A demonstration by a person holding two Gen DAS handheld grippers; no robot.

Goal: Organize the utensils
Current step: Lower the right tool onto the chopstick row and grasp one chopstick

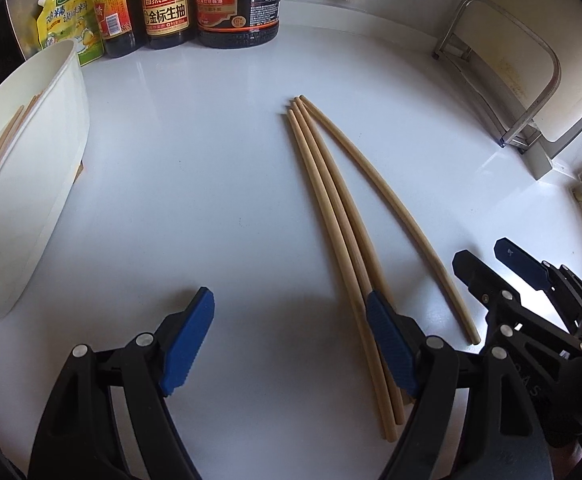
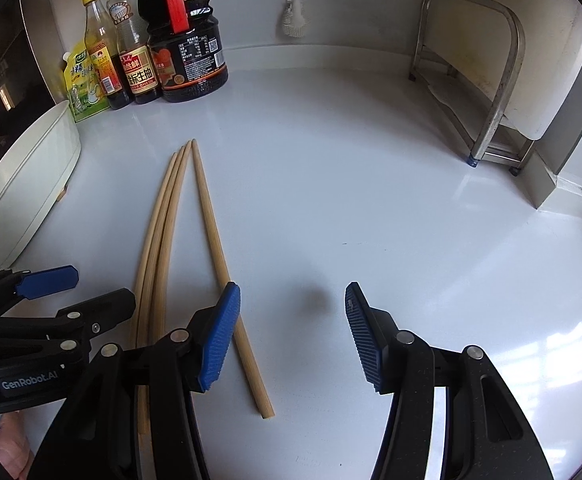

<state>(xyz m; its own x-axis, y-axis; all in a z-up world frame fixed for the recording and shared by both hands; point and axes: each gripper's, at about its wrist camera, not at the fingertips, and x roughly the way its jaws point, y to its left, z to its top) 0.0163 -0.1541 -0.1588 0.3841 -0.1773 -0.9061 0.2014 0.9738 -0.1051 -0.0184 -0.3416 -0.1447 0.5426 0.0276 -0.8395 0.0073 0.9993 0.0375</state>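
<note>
Left wrist view: four chopsticks (image 1: 331, 216) lie on the glossy white countertop (image 1: 195, 184), a white container (image 1: 31, 184) left, sauce bottles (image 1: 203, 4) behind, a metal rack (image 1: 503, 80) right. Left gripper (image 1: 291, 344) and right gripper (image 2: 291, 336) both gape wide, empty.

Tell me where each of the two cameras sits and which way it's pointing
Left wrist: on the left gripper, low over the white counter, facing the sauce bottles; its open blue fingers and the right gripper show.
Right wrist: on the right gripper, facing the same wall; its open fingers, the left gripper and a bit of hand show.
Shared: chopsticks, white container, metal rack.
</note>
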